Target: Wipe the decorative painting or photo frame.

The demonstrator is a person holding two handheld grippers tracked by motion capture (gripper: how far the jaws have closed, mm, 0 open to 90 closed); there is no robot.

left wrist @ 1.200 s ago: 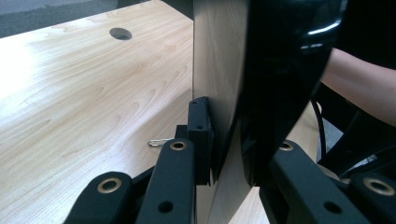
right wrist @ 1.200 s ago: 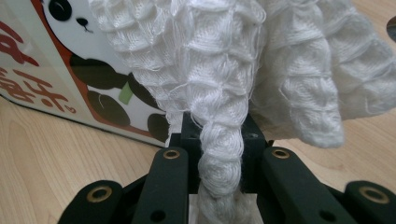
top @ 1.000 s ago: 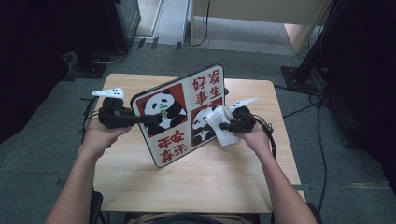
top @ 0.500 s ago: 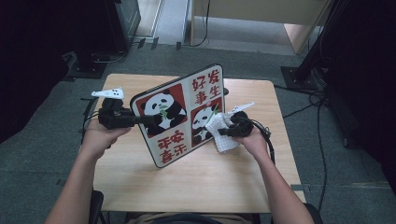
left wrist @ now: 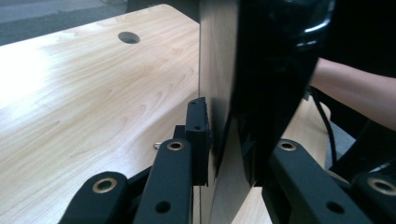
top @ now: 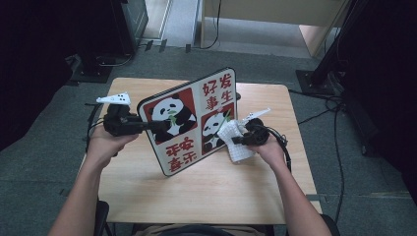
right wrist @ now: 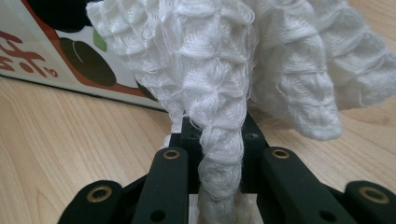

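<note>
A rounded board [top: 189, 120] printed with pandas and red characters stands tilted on its lower edge on the wooden table [top: 221, 196]. My left gripper [top: 156, 126] is shut on its left rim. In the left gripper view the board's edge [left wrist: 219, 70] sits between the jaws of that gripper [left wrist: 229, 140], which have just been opening slightly while still holding it. My right gripper [top: 230, 141] is shut on a white waffle cloth [top: 237, 146] that touches the board's lower right face. The bunched cloth [right wrist: 210, 70] rises from between the right gripper's [right wrist: 219, 140] jaws, with the board [right wrist: 42, 56] just beyond.
The table top [left wrist: 70, 93] has a round cable hole [left wrist: 129, 37] near its far edge. Dark equipment, stands and cables [top: 339, 113] surround the table on the grey floor. The other forearm [left wrist: 355, 88] shows beyond the board.
The right gripper with the cloth has slid a little down the board's face toward the person. The board and the left hand have stayed put.
</note>
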